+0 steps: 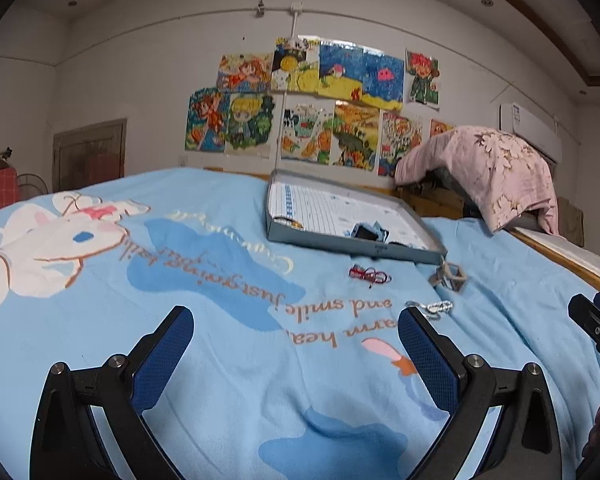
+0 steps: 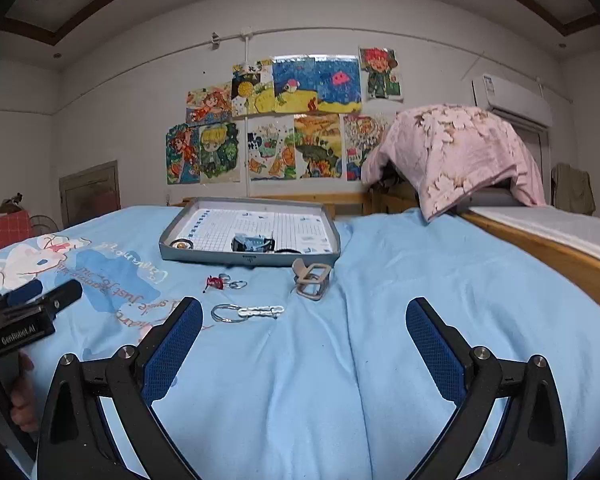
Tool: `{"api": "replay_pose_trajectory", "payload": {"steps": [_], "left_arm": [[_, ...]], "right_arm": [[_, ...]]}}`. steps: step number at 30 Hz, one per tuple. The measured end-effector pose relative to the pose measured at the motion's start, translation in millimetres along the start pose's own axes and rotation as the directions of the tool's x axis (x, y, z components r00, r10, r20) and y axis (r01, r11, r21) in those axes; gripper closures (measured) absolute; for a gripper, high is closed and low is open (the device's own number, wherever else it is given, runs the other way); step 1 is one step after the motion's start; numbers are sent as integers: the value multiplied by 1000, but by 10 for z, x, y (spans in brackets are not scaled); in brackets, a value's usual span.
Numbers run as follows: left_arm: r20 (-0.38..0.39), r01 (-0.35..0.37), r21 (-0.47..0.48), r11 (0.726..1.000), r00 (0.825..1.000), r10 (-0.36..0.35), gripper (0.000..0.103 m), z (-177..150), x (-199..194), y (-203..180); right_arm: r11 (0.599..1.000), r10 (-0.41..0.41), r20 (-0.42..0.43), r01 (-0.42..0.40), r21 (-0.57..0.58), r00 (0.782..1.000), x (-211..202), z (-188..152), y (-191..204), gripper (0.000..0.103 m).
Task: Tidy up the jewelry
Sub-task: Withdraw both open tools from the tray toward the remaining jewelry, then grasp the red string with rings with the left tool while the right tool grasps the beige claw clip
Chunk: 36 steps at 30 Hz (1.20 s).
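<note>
both grippers are held wide apart and empty above the blue bedsheet (image 2: 380, 280): the left gripper (image 1: 296, 328) and the right gripper (image 2: 304, 320). the jewelry is seen loose on the sheet, at 12 o'clock of the right gripper: a silver keyring chain (image 2: 246, 313) nearest, a red trinket with rings (image 2: 220, 281) beyond it, and a beige wire-frame piece (image 2: 312, 280) just before the grey tray (image 2: 204, 258). small items are already seen inside the tray.

risk: the thin chain may be pinched together with the soft sheet, since it lies flat on fabric; the rings may snag or slip from the pads. the frame piece is judged likely to tip if it is nudged.

clearance: open sheet is available at 3 o'clock; the wooden bed edge (image 2: 560, 256) bounds it further right
</note>
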<state>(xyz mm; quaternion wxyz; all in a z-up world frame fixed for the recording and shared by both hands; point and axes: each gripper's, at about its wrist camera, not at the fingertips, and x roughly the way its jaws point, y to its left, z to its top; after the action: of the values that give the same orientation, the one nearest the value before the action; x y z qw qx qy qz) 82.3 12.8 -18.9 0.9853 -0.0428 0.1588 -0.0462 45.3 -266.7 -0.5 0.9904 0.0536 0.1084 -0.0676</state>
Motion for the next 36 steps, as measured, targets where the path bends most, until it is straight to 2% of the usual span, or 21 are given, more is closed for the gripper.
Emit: {"api": "replay_pose_trajectory", "payload": {"steps": [6, 9, 12, 16, 19, 22, 25, 28, 32, 34, 36], "left_arm": [[-35, 17, 8, 1000, 999, -17, 0, 85, 74, -34], [-47, 61, 13, 998, 997, -61, 0, 193, 175, -71], [-77, 92, 27, 995, 993, -90, 0, 331, 378, -134], [-123, 123, 64, 990, 986, -114, 0, 506, 765, -291], [-158, 142, 46, 989, 978, -134, 0, 591, 1054, -382], [-167, 163, -21, 986, 972, -164, 0, 659, 1273, -430], [-167, 182, -27, 983, 969, -184, 0, 687, 1472, -534], [-193, 203, 18, 979, 962, -196, 11, 659, 1675, -687], [-247, 232, 45, 972, 945, -214, 25, 548, 1868, -797], [-266, 252, 47, 967, 936, -231, 35, 480, 1917, -817], [-283, 269, 54, 961, 928, -244, 41, 423, 1964, -850]], "right_arm": [[1000, 14, -27, -13, 15, 1000, 103, 23, -38, 3], [1000, 22, -39, -21, 15, 999, 214, 129, -85, 3], [1000, 8, -19, -8, 4, 1000, 306, 251, -125, 3], [997, -1, 7, 2, -71, 1000, 538, 411, -150, 3], [994, -30, 22, 32, -101, 999, 775, 486, -196, 3], [999, -20, -16, 20, -42, 1000, 1131, 505, -341, 3], [997, 21, -55, -17, 69, 998, 1407, 418, -499, 3], [991, 73, -84, -63, 119, 994, 1665, 355, -559, 3], [983, 136, -64, -127, 129, 989, 1927, 386, -518, 4], [980, 163, -65, -154, 127, 984, 2067, 387, -475, 8], [974, 195, -89, -183, 131, 977, 2229, 371, -429, 25]]}}
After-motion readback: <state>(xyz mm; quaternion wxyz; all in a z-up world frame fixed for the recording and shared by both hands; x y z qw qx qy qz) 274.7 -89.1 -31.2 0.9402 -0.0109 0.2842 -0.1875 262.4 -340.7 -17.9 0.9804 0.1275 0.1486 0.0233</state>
